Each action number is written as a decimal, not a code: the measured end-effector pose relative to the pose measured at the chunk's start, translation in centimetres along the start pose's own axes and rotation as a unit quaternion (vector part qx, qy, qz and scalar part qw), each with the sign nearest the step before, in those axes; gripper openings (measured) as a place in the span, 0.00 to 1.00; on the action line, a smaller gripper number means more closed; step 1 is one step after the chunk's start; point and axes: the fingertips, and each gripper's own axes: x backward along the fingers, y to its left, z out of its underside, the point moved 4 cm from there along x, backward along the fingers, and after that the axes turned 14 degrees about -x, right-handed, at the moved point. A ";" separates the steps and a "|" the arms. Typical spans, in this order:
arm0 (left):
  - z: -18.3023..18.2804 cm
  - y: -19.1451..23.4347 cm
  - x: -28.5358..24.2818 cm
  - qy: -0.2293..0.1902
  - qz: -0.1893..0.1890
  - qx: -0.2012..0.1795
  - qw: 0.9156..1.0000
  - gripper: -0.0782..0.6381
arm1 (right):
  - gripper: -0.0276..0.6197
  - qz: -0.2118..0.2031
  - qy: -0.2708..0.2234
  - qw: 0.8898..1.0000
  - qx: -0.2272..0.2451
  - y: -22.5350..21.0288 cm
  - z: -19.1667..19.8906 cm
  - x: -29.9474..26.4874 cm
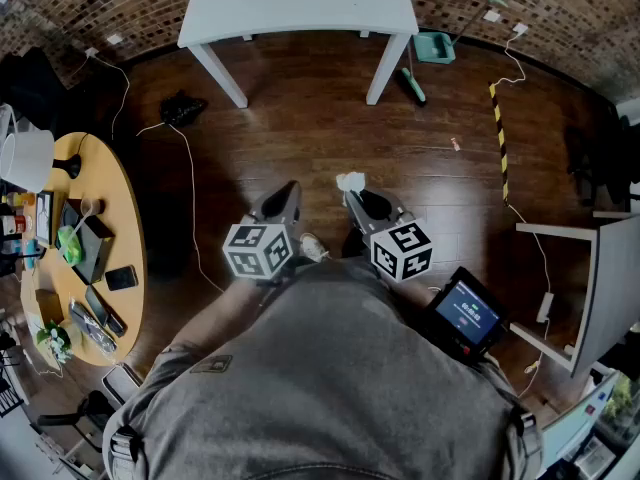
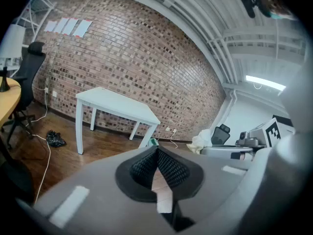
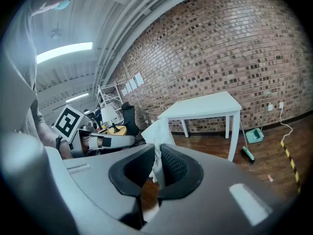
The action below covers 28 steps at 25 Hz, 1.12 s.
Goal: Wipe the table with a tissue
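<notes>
A white table (image 1: 300, 3) stands ahead by the brick wall, its top bare; it also shows in the left gripper view (image 2: 115, 106) and the right gripper view (image 3: 205, 109). My right gripper (image 1: 352, 190) is shut on a crumpled white tissue (image 1: 350, 181), which sticks up between the jaws (image 3: 156, 131). My left gripper (image 1: 285, 193) is shut with nothing in it (image 2: 157, 163). Both are held close to my body, well short of the table. The tissue also appears in the left gripper view (image 2: 200, 142).
A round wooden table (image 1: 75, 248) with phones, a lamp and small items stands at left. A green dustpan (image 1: 435, 46) and brush lean by the white table's right leg. Cables run over the wood floor. A white frame (image 1: 585, 288) stands at right.
</notes>
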 end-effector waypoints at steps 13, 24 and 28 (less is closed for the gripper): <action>-3.9 1.2 -6.8 0.000 -0.009 -0.006 1.000 0.11 | 0.11 -0.012 -0.011 1.000 -0.003 -4.7 -5.7 -3.4; -9.4 0.5 -15.9 -0.009 -0.019 -0.018 1.000 0.11 | 0.11 -0.027 -0.027 0.999 -0.001 -11.9 -13.4 -5.5; -10.6 0.4 -18.0 -0.006 -0.024 -0.019 0.999 0.11 | 0.11 -0.029 -0.025 0.999 -0.007 -13.9 -14.9 -6.1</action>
